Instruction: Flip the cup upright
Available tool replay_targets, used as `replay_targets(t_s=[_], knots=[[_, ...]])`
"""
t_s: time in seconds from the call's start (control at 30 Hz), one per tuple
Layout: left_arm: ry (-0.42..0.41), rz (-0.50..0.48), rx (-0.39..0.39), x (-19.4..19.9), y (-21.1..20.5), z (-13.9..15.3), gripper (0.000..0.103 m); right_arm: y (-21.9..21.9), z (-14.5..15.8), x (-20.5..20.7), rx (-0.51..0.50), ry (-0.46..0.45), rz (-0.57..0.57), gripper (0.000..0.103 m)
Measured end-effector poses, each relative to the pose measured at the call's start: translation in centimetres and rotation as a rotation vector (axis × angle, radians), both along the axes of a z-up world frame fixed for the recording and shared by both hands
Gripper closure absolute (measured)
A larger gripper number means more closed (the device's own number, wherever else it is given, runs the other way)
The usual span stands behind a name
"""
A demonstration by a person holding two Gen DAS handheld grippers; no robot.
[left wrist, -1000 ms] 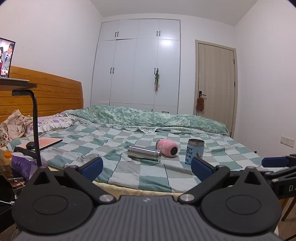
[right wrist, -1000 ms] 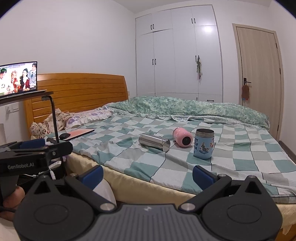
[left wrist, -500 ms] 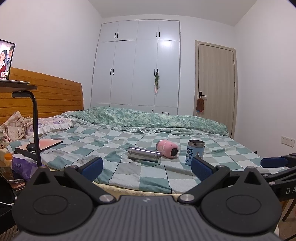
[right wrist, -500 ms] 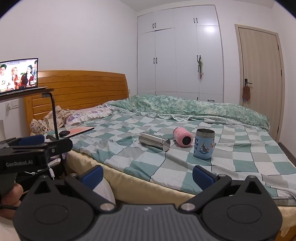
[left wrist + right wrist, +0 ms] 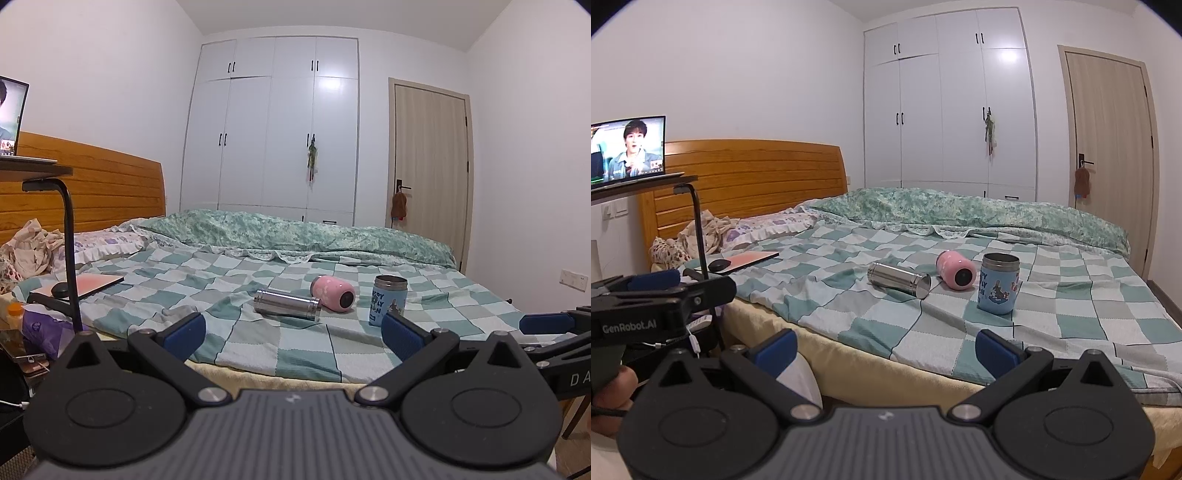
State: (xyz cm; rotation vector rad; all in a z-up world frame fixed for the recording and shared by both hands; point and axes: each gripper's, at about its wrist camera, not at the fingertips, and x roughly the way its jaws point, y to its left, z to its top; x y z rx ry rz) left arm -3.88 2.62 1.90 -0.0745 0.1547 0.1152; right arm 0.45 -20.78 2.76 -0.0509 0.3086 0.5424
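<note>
Three cups rest on the checked bedspread. A steel cup (image 5: 287, 306) (image 5: 899, 279) lies on its side. A pink cup (image 5: 333, 294) (image 5: 955, 270) lies on its side just right of it. A blue printed cup (image 5: 388, 301) (image 5: 999, 283) stands upright at the right. My left gripper (image 5: 291, 334) is open and empty, short of the bed edge, facing the cups. My right gripper (image 5: 885, 350) is open and empty, also short of the bed. The left gripper's body shows at the left of the right wrist view (image 5: 661, 295).
The bed (image 5: 857, 343) fills the middle, with a rumpled green duvet (image 5: 295, 232) behind the cups. A laptop with a mouse (image 5: 746, 260) lies near the pillows. A black stand (image 5: 70, 251) carrying a screen (image 5: 626, 149) stands at the left bedside. Wardrobe and door lie beyond.
Both grippers have shifted slightly, the views tilting a little; the cups have not moved and both grippers stay open.
</note>
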Motion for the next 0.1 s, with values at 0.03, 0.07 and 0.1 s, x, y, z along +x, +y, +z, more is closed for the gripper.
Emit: replay_targets(t_s=[0.03,0.07,0.1], knots=[[0.003,-0.002,0.0,0.04,-0.02,-0.02,0.0,-0.01,-0.05,0.01,0.0,0.0,0.0,0.0],[0.005,-0.002,-0.001,0.06,-0.01,-0.05,0.0,-0.01,-0.05,0.02,0.0,0.001,0.0,0.0],[0.006,-0.002,-0.003,0.04,-0.02,-0.09,0.0,0.0,-0.05,0.02,0.0,0.002,0.0,0.0]])
